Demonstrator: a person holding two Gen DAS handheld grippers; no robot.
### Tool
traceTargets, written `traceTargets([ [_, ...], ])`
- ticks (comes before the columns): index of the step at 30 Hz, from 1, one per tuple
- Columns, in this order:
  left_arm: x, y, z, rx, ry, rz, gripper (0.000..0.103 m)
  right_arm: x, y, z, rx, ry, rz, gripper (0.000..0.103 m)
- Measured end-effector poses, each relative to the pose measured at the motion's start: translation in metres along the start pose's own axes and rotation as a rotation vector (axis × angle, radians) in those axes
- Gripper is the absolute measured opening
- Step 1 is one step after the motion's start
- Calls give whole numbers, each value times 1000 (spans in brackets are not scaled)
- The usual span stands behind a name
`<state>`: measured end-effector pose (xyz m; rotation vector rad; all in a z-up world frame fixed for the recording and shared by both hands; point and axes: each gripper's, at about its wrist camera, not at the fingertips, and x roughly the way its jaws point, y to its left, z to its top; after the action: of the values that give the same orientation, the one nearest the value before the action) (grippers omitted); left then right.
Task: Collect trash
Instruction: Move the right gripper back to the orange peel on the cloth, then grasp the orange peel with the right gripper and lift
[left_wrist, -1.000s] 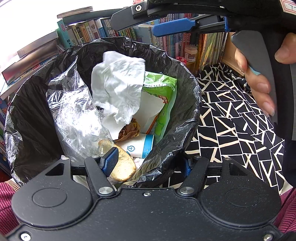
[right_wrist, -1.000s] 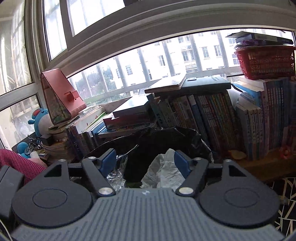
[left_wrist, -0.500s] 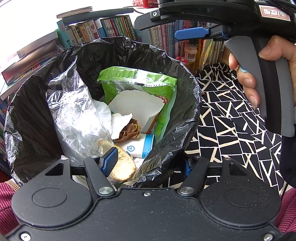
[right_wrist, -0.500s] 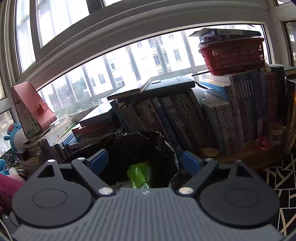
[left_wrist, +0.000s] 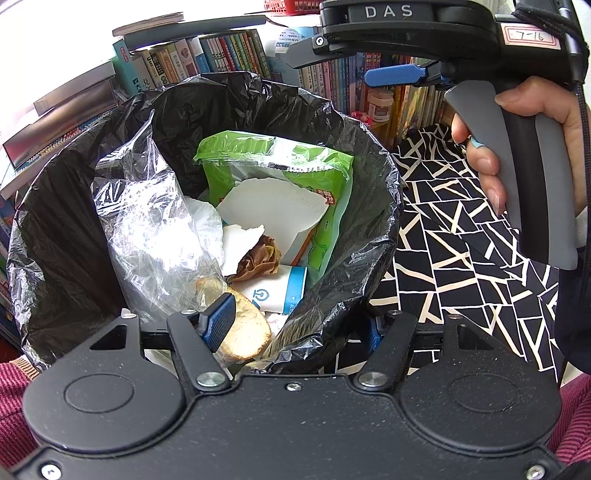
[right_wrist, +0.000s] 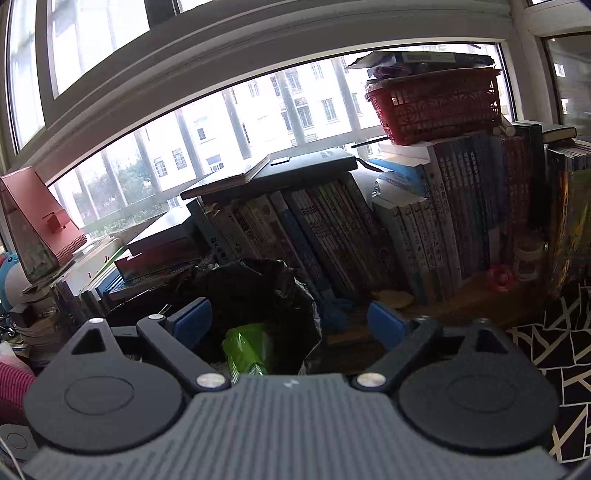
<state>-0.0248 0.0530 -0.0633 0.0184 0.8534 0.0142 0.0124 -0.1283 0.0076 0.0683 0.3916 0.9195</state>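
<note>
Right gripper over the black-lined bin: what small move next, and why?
Probably draw the right gripper back from the black-lined bin toward the next piece. Its jaws have just been opening, they stand wide with nothing between them, and the left gripper grips the bin's near rim.

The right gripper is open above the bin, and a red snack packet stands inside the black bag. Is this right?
Not quite: the snack packet is green, not red, as the left wrist view shows. The rest holds: the right gripper is open above the bin, and the packet stands inside the black bag.
</note>
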Motion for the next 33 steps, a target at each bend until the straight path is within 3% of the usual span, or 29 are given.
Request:
traceTargets([
  [12,0,1,1,-5,4,-5,65,17,-37,-8,71,11,-165,97],
  [18,-1,0,1,-3,1,-2,65,37,-74,-22,120,43,-303,97],
  [28,-1,-1,0,-3,-2,4,67,74,-127,-68,184,192,-490,97],
  [33,-1,-1,0,-1,-4,9,68,91,-141,-94,208,269,-518,97],
])
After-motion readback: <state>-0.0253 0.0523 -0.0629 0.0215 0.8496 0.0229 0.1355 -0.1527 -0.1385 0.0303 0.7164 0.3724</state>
